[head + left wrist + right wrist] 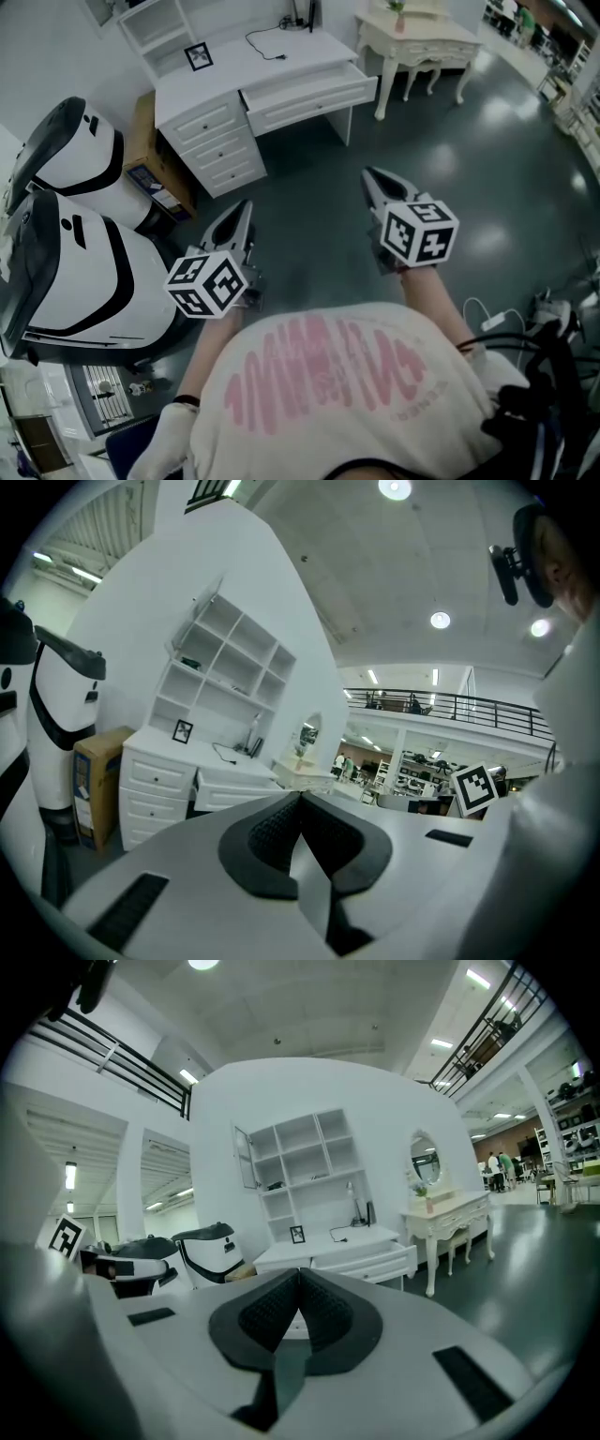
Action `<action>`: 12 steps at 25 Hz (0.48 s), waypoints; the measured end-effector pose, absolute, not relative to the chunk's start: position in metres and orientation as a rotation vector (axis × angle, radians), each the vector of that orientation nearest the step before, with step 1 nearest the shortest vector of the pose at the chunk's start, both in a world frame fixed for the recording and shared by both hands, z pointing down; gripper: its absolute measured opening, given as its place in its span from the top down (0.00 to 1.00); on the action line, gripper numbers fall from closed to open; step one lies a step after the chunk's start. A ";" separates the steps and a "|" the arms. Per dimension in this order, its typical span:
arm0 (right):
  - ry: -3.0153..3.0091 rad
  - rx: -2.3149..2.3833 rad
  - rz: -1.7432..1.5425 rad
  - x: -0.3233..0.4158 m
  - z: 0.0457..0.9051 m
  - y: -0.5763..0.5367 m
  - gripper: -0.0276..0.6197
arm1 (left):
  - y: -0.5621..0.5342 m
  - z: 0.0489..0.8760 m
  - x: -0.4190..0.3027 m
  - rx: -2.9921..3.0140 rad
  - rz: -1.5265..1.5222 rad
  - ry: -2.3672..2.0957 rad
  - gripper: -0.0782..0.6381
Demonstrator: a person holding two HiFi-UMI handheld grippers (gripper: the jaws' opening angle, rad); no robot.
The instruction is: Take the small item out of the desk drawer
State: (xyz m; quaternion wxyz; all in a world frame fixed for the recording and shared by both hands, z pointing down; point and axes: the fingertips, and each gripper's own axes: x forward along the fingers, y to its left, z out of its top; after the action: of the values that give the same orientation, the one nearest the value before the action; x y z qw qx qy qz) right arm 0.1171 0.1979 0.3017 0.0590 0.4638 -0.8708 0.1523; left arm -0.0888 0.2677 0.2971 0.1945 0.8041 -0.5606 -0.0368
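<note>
A white desk [239,66] stands across the dark floor at the top of the head view, with its wide middle drawer [314,92] pulled open. No small item shows inside the drawer from here. My left gripper [242,214] and right gripper [373,178] hover side by side well short of the desk, pointing at it. Both are shut and empty, with the tips meeting in the left gripper [300,797] view and the right gripper [298,1274] view. The desk [323,1241] and its open drawer [370,1262] lie far ahead of the jaws.
A picture frame [198,56] and a black cable [267,42] lie on the desk top. A cream vanity table [422,42] stands to the right of the desk. A cardboard box [155,150] and large white machines [75,234] crowd the left.
</note>
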 end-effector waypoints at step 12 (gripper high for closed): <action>-2.522 1.395 0.524 0.096 0.343 0.161 0.93 | 0.219 0.341 -0.108 2.184 -0.090 -1.483 0.85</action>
State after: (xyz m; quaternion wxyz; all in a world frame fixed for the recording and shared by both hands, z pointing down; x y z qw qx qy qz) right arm 0.0961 0.1611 0.3426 0.1061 0.4737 -0.8560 0.1778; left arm -0.1081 0.2192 0.3413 0.2476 0.8011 -0.5439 -0.0330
